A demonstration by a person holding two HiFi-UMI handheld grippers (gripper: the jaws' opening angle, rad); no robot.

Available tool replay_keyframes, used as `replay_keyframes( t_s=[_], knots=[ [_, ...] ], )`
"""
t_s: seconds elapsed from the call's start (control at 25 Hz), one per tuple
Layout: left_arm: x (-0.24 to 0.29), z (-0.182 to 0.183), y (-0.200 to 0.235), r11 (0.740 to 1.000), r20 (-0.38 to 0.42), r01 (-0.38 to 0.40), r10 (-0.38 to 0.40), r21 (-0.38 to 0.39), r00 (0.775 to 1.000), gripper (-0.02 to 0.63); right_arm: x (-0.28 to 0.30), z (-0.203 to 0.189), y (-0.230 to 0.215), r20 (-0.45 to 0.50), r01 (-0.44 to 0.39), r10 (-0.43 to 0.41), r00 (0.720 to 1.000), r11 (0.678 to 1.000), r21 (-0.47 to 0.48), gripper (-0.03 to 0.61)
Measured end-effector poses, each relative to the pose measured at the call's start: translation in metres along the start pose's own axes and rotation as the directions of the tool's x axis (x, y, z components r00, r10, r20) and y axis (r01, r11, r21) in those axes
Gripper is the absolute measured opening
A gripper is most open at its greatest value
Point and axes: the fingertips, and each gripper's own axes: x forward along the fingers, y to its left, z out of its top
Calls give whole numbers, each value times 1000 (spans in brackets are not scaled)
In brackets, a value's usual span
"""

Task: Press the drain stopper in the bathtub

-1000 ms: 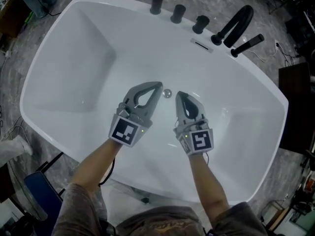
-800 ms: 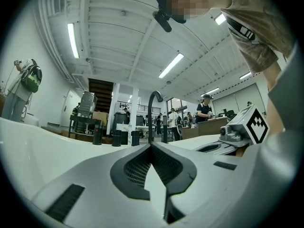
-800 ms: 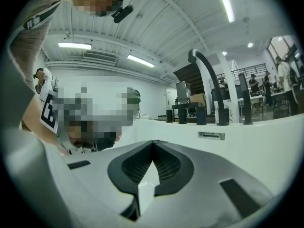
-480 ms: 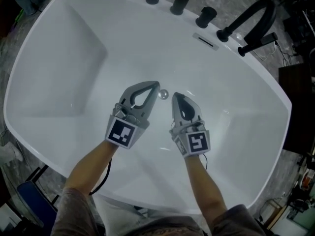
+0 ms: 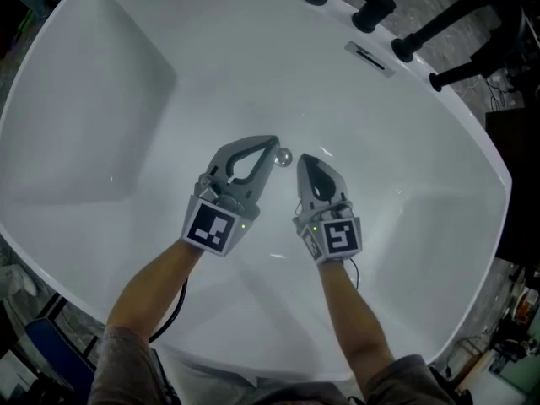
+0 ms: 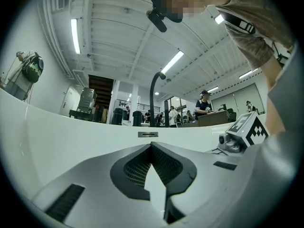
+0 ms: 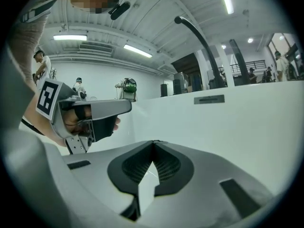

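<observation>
Here, left gripper (image 5: 270, 148) and right gripper (image 5: 306, 162), jaws together, empty, flank the drain stopper (image 5: 284, 157) in the bathtub (image 5: 126, 99).

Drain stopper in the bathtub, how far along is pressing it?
Done: both hand-held grippers sit inside the bathtub with jaws closed on nothing. In hand: the left hand-held gripper has its tip right beside the drain stopper, the right hand-held gripper on its other side. Left: the press itself; the stopper shows uncovered between the tips.
</observation>
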Motion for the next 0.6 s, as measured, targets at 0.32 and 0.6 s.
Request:
replay_keyframes(
  t_s=[0.32, 0.6],
  knots=[
    [7, -28, 0, 1000, -22, 14, -14, -20, 1000, 3, 24, -58, -8, -87, 4, -3, 996, 1000, 11, 0],
    [13, -49, -1, 999, -18, 31, -32, -29, 999, 3, 44, -116, -24, -162, 9, -3, 987, 999, 42, 0]
  ],
)
